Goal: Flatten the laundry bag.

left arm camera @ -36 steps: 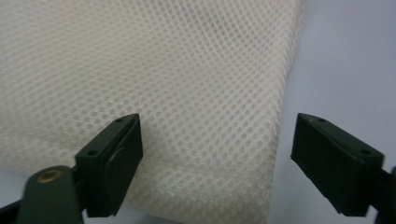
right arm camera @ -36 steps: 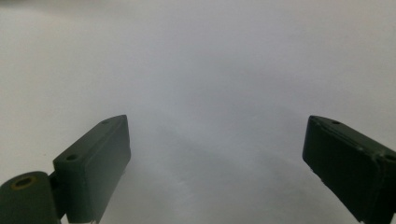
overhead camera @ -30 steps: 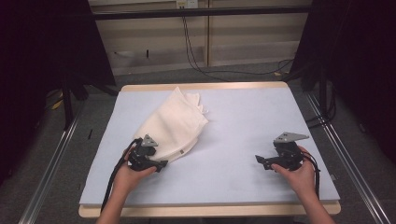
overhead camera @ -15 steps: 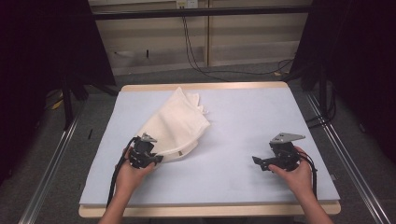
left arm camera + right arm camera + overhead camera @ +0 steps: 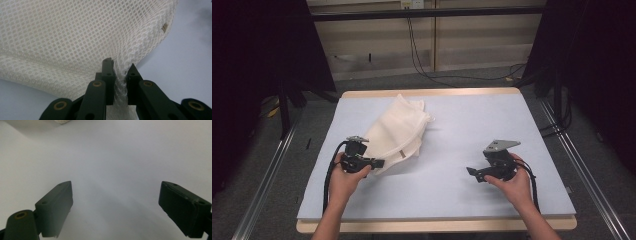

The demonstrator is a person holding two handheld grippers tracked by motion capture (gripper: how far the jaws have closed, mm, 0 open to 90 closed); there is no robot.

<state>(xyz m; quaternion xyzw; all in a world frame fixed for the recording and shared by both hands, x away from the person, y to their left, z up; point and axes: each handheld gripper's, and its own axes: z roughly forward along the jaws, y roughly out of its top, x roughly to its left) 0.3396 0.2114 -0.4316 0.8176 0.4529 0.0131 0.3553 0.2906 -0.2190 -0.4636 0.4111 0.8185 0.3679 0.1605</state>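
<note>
The left claw (image 5: 120, 72) has just closed its jaws on a fold of a cream mesh bag (image 5: 75, 37), and the left gripper view shows that grip closely: a narrow pinch of netting is bunched and squeezed upright between the two black jaws, with the rest of the bag fanning out above and to both sides of them. The high view cannot show the pinch itself — there the left claw (image 5: 374, 162) meets the near edge of the mesh bag (image 5: 399, 130), and the contact is too small to read.

The right claw (image 5: 116, 205) stands wide with nothing between its jaws; the right gripper view shows bare pale table (image 5: 120, 157) ahead of it and a small scrap of the mesh at the upper left corner. From above, the right claw (image 5: 472, 172) points toward the left one, well apart from the bag.

The bag is off-white, a honeycomb net with fine regular holes, soft and layered — doubled folds show as denser bands along its lower edge. A small tan tag (image 5: 164, 27) sits on its edge, up and to the right of the left claw's jaws.

From the left claw the bag stretches away and slightly to the right across the light blue table (image 5: 492, 130), narrowing to a rumpled end at the far side. Its near corner is raised off the table at the jaws.
</note>
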